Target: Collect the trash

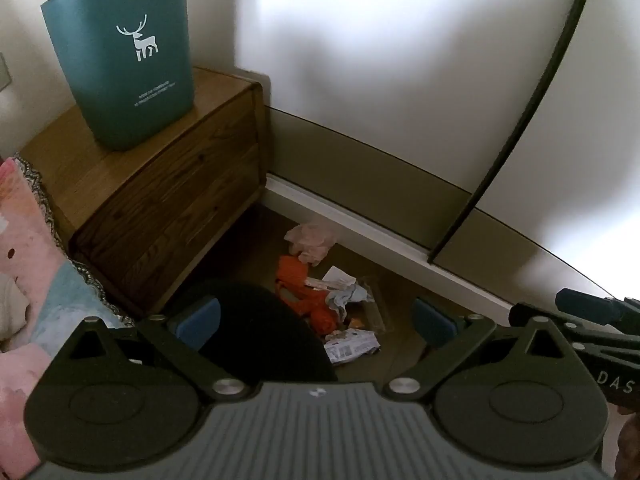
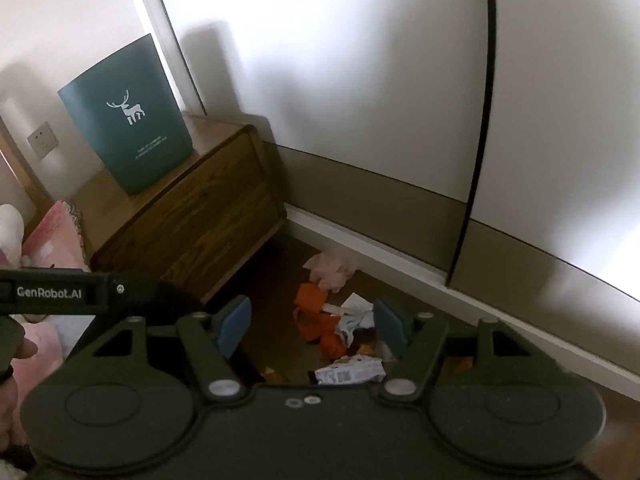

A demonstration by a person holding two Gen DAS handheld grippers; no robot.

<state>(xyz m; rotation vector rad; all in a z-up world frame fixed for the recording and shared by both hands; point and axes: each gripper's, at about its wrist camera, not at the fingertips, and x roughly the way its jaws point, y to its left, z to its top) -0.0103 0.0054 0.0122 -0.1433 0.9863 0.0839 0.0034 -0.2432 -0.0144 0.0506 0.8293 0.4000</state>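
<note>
Scene: a dim bedroom corner, both wrist cameras tilted down at a scatter of trash (image 1: 332, 304) on the floor at lower centre, between a wooden nightstand (image 1: 160, 184) and the wardrobe's base.
Trash: a pale pink crumple (image 1: 310, 242) farthest back, orange wrapping (image 1: 304, 292) in the middle, a printed white wrapper (image 1: 352, 344) nearest the lens.
Bin: a teal bin with a white deer (image 1: 124, 56) stands upright on the nightstand, upper left, well apart from the litter, probably the destination.
Left gripper (image 1: 316, 322): spread wide, empty, hanging above the pile.
Right gripper (image 2: 310, 326): released too, framing the orange wrapping without touching it, apparently lining up a first pick.
Edge: pink bedding (image 1: 28, 240) at far left.
</note>
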